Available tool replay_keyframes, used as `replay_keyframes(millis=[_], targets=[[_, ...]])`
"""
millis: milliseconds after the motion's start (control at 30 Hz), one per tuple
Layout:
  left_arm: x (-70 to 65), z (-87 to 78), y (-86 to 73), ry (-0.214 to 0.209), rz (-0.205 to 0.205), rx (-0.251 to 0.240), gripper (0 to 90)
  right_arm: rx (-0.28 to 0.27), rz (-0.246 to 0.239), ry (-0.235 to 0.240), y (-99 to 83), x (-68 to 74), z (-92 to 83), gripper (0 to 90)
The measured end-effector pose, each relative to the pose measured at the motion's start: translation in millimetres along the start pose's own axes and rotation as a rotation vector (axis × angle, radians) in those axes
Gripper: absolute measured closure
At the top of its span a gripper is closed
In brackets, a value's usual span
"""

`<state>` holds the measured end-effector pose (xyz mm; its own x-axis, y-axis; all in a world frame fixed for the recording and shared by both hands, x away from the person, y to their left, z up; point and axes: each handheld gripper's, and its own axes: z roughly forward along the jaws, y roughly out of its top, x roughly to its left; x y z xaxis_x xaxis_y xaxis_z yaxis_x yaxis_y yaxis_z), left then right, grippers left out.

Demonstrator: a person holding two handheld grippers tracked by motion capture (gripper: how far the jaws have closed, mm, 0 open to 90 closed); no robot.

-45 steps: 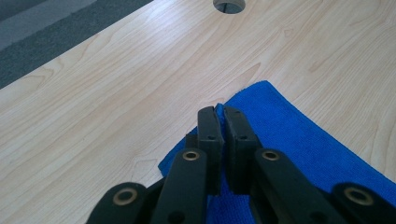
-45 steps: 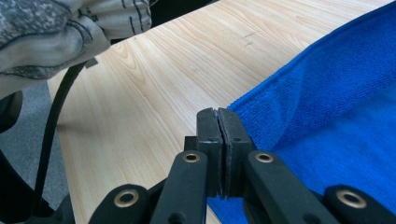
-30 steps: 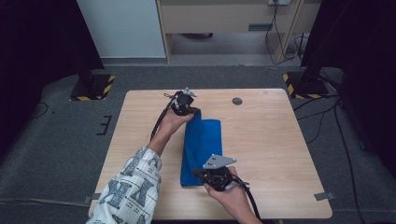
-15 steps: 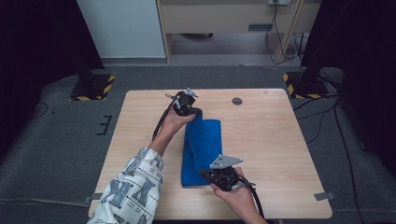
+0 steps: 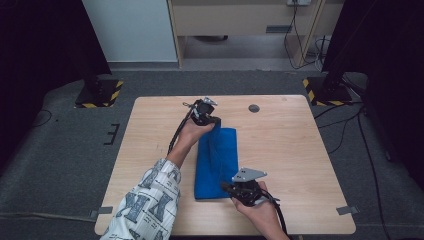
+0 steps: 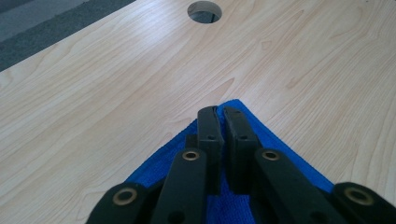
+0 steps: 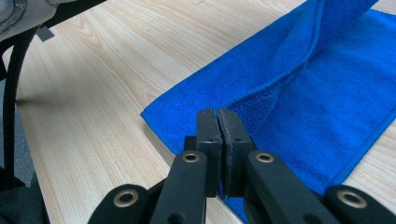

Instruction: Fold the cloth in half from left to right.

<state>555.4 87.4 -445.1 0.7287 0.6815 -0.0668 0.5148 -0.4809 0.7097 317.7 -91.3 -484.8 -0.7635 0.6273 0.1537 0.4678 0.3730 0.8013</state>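
Blue microfibre cloth (image 5: 217,162), folded into a long strip, lies near the centre of the light wood-grain tabletop (image 5: 300,160), long axis running 12 to 6 o'clock in the high view. One layer is lifted along its left edge and stands as a raised ridge from the far corner toward the near end; the layer under it lies flat.

Hard to make out: the cloth's far corner sits under the left hand-held gripper (image 5: 212,120) and the hand behind it, so its exact shape there is lost in the high view. The near right corner is covered by the right hand-held gripper (image 5: 232,187) and its grey three-cornered plate. In the left gripper view the cloth (image 6: 275,144) is mostly behind the jaws, only a blue point poking out at 12 o'clock of them. In the right gripper view the cloth (image 7: 317,93) runs off frame at upper right.

Left hand-held gripper (image 6: 222,114): jaws pressed nearly together, pinching the far corner of the cloth, at 12 o'clock of the strip. Right hand-held gripper (image 7: 218,116): jaws pressed together, pinching the edge of the lifted layer at the near end, about 5 o'clock of the strip.

Round cable hole (image 5: 254,108) in the tabletop sits at 1 o'clock of the cloth, well apart. Patterned sleeve (image 5: 145,205) enters at 7 o'clock.
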Motion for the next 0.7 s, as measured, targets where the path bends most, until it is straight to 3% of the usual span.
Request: replay_keyframes(millis=[233,433,700], targets=[[-3.3,1.0,6.6,-0.009,-0.020,-0.021,86.0,-0.004,-0.014,0.003,0.5,4.3,-10.6,88.5],[-5.7,11.9,9.0,-0.022,-0.042,-0.012,85.6,0.011,0.001,0.001,-5.7,-0.1,-11.1,88.5],[-11.9,21.7,12.3,-0.026,-0.033,0.004,85.6,0.014,0.003,0.009,-7.0,0.8,-13.4,88.5]])
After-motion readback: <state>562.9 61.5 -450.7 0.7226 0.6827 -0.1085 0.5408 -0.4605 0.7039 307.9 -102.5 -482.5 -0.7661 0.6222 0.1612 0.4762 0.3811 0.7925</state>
